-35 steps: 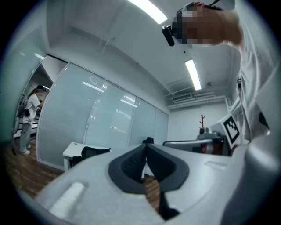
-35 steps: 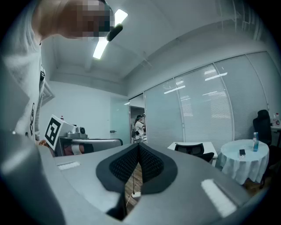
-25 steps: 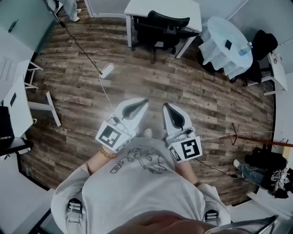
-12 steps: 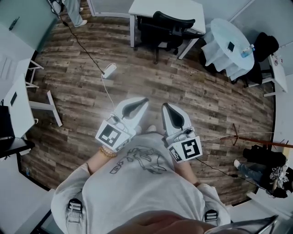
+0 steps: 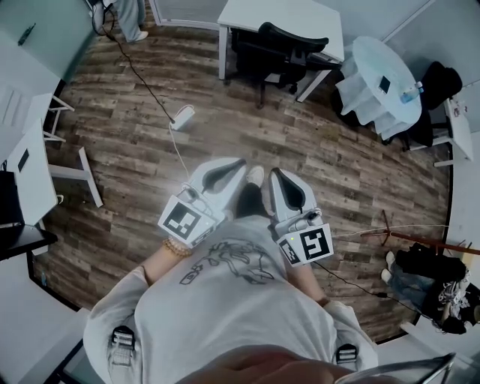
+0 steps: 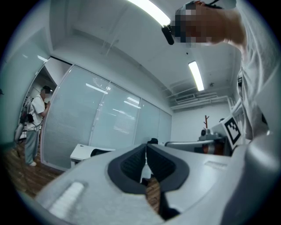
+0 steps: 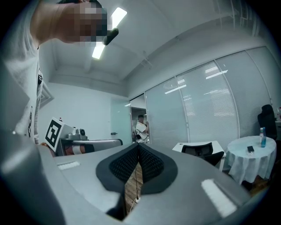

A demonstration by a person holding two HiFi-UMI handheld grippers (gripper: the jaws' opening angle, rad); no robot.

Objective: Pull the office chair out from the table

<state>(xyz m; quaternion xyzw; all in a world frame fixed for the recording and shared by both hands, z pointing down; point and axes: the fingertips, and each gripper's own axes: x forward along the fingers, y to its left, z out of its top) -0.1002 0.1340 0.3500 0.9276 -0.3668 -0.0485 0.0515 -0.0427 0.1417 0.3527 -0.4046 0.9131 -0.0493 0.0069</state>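
A black office chair (image 5: 283, 46) stands tucked under a white table (image 5: 279, 16) at the top of the head view, far across the wooden floor. The chair (image 7: 203, 150) shows small at the table (image 7: 195, 146) in the right gripper view, and the table (image 6: 83, 151) appears in the left gripper view. My left gripper (image 5: 238, 162) and right gripper (image 5: 274, 172) are held side by side close to my body, pointing level toward the chair. Both are shut with nothing between the jaws. Each is well short of the chair.
A white power strip (image 5: 183, 116) with its cable lies on the floor between me and the table. A round table with a white cloth (image 5: 379, 75) stands at the upper right, a coat stand (image 5: 420, 229) lies right, white desks (image 5: 30, 161) left. A person (image 5: 124, 15) stands at the upper left.
The chair, table and floor have slid down in the head view as I walk toward them. My shoe now shows between the grippers. Both grippers stay shut.
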